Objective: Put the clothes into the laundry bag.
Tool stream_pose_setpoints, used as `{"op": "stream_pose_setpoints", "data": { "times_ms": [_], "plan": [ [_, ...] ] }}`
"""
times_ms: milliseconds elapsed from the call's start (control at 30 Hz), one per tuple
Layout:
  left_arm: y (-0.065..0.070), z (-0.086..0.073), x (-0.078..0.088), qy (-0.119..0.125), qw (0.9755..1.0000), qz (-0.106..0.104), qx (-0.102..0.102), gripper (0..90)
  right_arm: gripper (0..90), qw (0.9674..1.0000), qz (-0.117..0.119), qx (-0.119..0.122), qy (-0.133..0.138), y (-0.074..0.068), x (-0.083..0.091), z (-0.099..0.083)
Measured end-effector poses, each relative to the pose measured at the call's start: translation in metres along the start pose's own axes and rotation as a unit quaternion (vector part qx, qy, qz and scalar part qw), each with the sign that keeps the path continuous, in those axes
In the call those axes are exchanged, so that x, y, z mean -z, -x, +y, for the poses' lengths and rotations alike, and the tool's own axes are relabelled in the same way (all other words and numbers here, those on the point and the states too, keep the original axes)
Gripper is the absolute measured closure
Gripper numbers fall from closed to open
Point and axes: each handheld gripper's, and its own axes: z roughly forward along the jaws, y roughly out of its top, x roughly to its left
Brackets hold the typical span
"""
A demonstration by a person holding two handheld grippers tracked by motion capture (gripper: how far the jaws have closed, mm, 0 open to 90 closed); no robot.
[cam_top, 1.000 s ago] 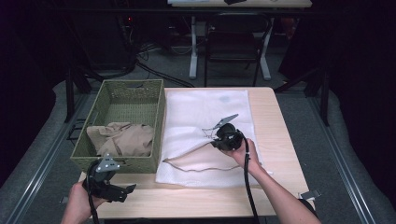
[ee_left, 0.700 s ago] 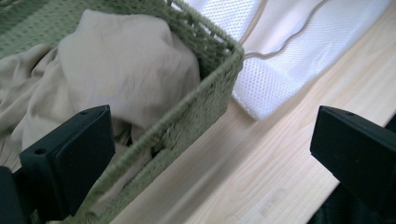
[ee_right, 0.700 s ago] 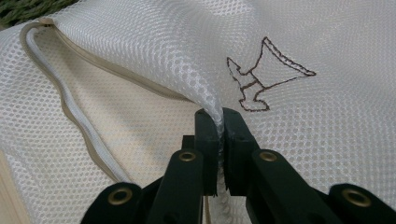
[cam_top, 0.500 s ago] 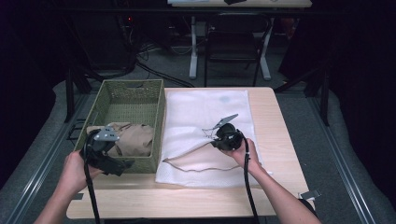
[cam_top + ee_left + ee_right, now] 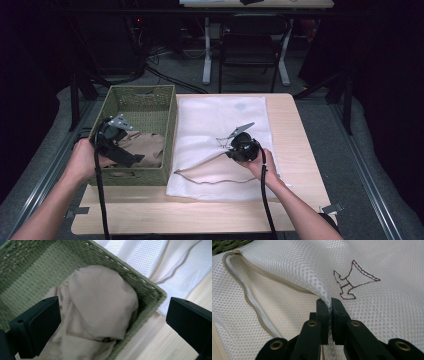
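- Crumpled tan cloth garment (image 5: 100, 307): lies bunched in the near end of the green woven rectangular basket (image 5: 165, 107), touching its near wall; soft, folded over itself, one rounded hump uppermost.
- White mesh zip-up laundry bag (image 5: 220, 120): spread flat on the light wooden table (image 5: 292, 125), just beside the basket at its 3 o'clock side; its beige zipper edge (image 5: 249, 297) gapes open, and a small brown stitched motif (image 5: 352, 280) marks the upper layer.
- Right gripper (image 5: 329, 302): jaws pinched tight on a fold of the bag's upper mesh layer, lifting it so the mouth stands open toward 9 o'clock.
- Left gripper (image 5: 112, 142): jaws spread wide, hovering over the basket's near end with the garment between and below them, not touching.
- Step in hand (judged): reaching for the garment to load it into the bag.
- Next move (judged): lower the left gripper, close on the hump, then carry it toward 3 o'clock into the held-open mouth.
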Motion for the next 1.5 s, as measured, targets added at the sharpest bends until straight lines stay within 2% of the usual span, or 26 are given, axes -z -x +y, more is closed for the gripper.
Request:
{"op": "stream_pose_setpoints", "data": {
  "times_ms": [33,200,300,333,367,433,467,567,700,733,800,833,867,900,1033,1100,1133,1200,1267,1367,1400,1467,1500],
  "plan": [
    [-0.002,0.003,-0.001,0.0,1.0,0.0,-0.002,0.0,86.4,1.0,0.001,0.001,0.0,0.0,0.0,0.0],
    [-0.009,0.016,-0.018,-0.039,0.999,-0.004,-0.024,0.0,86.3,1.0,0.0,0.0,-0.002,0.001,-0.001,-0.001],
    [-0.012,0.02,-0.028,-0.058,0.9977,-0.002,-0.037,0.0,86.3,1.0,0.0,0.002,-0.004,0.0,-0.001,0.0],
    [-0.013,0.02,-0.031,-0.062,0.9972,0.005,-0.042,0.0,86.4,1.0,0.0,0.002,-0.004,0.0,-0.001,-0.001],
    [-0.014,0.02,-0.034,-0.068,0.9968,0.001,-0.043,0.0,86.3,1.0,0.0,0.002,-0.003,0.0,-0.001,-0.001],
    [-0.017,0.02,-0.039,-0.083,0.995,0.006,-0.055,0.0,86.3,1.0,0.002,0.001,-0.003,0.0,-0.002,-0.001],
    [-0.019,0.02,-0.042,-0.091,0.9942,0.002,-0.056,0.0,86.3,1.0,0.002,0.001,-0.003,0.0,-0.002,-0.001],
    [-0.023,0.018,-0.048,-0.101,0.9927,0.004,-0.065,0.0,86.3,1.0,0.002,0.002,-0.004,0.0,-0.002,-0.001],
    [-0.032,0.016,-0.057,-0.11,0.9918,-0.001,-0.065,0.0,86.3,1.0,0.002,0.001,-0.004,0.0,-0.002,-0.001],
    [-0.035,0.015,-0.059,-0.111,0.9917,0.008,-0.065,0.0,86.2,1.0,0.002,0.001,-0.006,0.0,-0.002,-0.001],
    [-0.041,0.012,-0.064,-0.111,0.9921,-0.003,-0.058,0.0,86.3,1.0,0.002,0.001,-0.004,0.0,-0.002,-0.001],
    [-0.044,0.011,-0.066,-0.111,0.9923,0.004,-0.054,0.0,86.2,1.0,0.002,0.001,-0.004,0.0,-0.002,-0.001],
    [-0.047,0.01,-0.068,-0.112,0.9923,0.001,-0.052,0.0,86.3,1.0,0.002,0.001,-0.004,0.0,-0.002,-0.001],
    [-0.05,0.009,-0.071,-0.114,0.9923,-0.009,-0.047,0.0,86.3,1.0,0.002,0.001,-0.005,0.0,-0.002,-0.001],
    [-0.058,0.006,-0.078,-0.125,0.9915,-0.011,-0.036,0.0,86.2,1.0,0.003,0.001,-0.005,0.001,-0.002,-0.001],
    [-0.061,0.004,-0.081,-0.131,0.9906,-0.02,-0.032,0.0,86.3,1.0,0.003,0.002,-0.007,0.001,-0.003,-0.001],
    [-0.063,0.003,-0.083,-0.134,0.9903,-0.015,-0.032,0.0,86.2,1.0,0.003,0.002,-0.007,0.001,-0.003,-0.001],
    [-0.066,0.001,-0.086,-0.137,0.9899,-0.024,-0.028,0.0,86.2,1.0,0.002,0.002,-0.006,0.001,-0.003,-0.001],
    [-0.067,-0.001,-0.09,-0.14,0.9895,-0.021,-0.028,0.0,86.3,1.0,0.003,0.002,-0.006,0.001,-0.002,-0.001],
    [-0.069,-0.004,-0.096,-0.145,0.9888,-0.028,-0.022,0.0,86.2,1.0,0.003,0.002,-0.006,0.001,-0.002,-0.001],
    [-0.07,-0.005,-0.098,-0.147,0.9882,-0.038,-0.019,0.0,86.2,1.0,0.002,0.002,-0.006,0.0,-0.002,-0.001],
    [-0.069,-0.007,-0.104,-0.147,0.9881,-0.044,-0.01,0.0,86.2,1.0,0.002,0.002,-0.007,0.001,-0.003,-0.001],
    [-0.069,-0.007,-0.106,-0.153,0.9869,-0.051,-0.007,0.0,86.2,1.0,0.002,0.001,-0.007,0.001,-0.003,-0.001]
  ]
}}
